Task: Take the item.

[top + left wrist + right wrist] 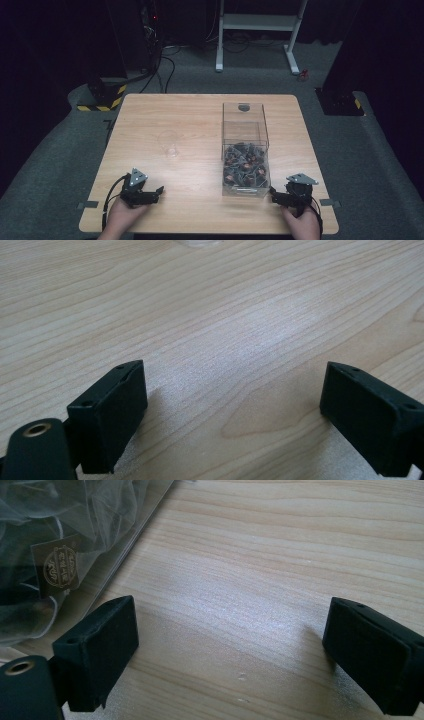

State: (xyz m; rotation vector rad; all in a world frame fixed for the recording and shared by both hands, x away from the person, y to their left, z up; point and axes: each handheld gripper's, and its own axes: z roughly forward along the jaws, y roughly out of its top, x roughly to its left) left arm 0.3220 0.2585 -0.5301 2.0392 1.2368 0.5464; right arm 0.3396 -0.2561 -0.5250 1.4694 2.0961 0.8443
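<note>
A clear plastic box stands right of the table's middle, its lower part heaped with several small dark wrapped items. A clear glass stands left of it, and its base pokes in at the top of the left gripper view. My left gripper rests low at the front left, open, bare wood between its jaws. My right gripper sits at the front right beside the box's near corner, open and empty. The box wall with gauzy wrapped items lies to the left of its jaws.
The wooden table has rounded corners and grey carpet around it. A white metal frame stands on the floor beyond the far edge. Black stands with yellow-black hazard tape sit at the far left and right.
</note>
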